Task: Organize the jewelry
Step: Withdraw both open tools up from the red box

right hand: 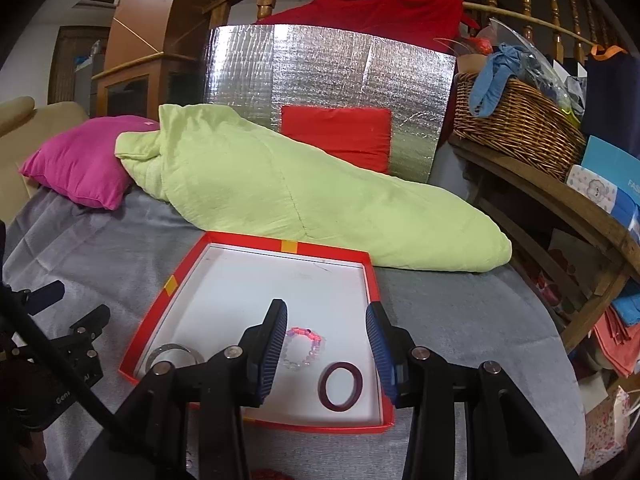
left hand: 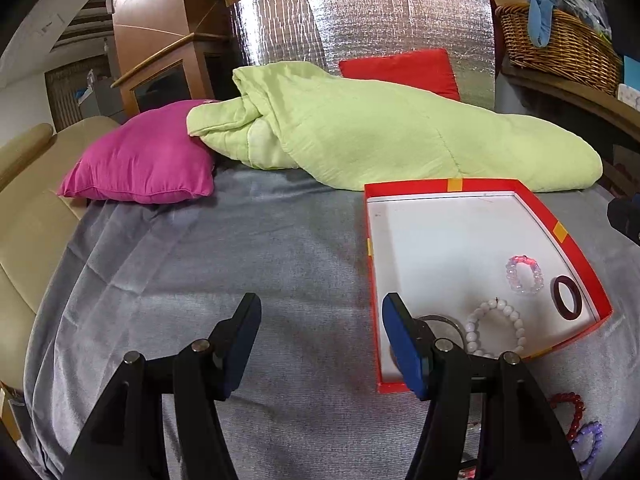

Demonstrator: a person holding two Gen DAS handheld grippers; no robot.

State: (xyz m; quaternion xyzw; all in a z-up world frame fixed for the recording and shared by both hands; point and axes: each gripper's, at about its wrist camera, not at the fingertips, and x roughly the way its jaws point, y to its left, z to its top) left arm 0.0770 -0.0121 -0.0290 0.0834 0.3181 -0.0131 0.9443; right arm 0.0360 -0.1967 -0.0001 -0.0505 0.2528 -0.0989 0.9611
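A shallow red box with a white floor [left hand: 440, 240] [right hand: 248, 292] lies on the grey bedspread. Inside it rest a pink clear-bead bracelet [left hand: 525, 275] [right hand: 304, 347], a dark maroon bangle [left hand: 566, 294] [right hand: 340, 386], a white pearl bracelet [left hand: 496, 326] and a silver bangle [left hand: 442, 322] [right hand: 173, 353]. A red bead bracelet [left hand: 568, 412] and a purple one [left hand: 588, 442] lie on the cloth outside the box. My left gripper [left hand: 320, 344] is open over the cloth beside the box's left wall, nothing between its fingers. My right gripper [right hand: 326, 344] hovers open above the box, over the pink bracelet and maroon bangle.
A rolled green quilt [left hand: 360, 136] [right hand: 304, 204] and a magenta cushion [left hand: 144, 160] [right hand: 80, 160] lie behind the box. A silver foil board [right hand: 320, 92] with a red cushion [right hand: 336, 136] stands at the back. A wicker basket [right hand: 520, 124] sits on a wooden shelf at right.
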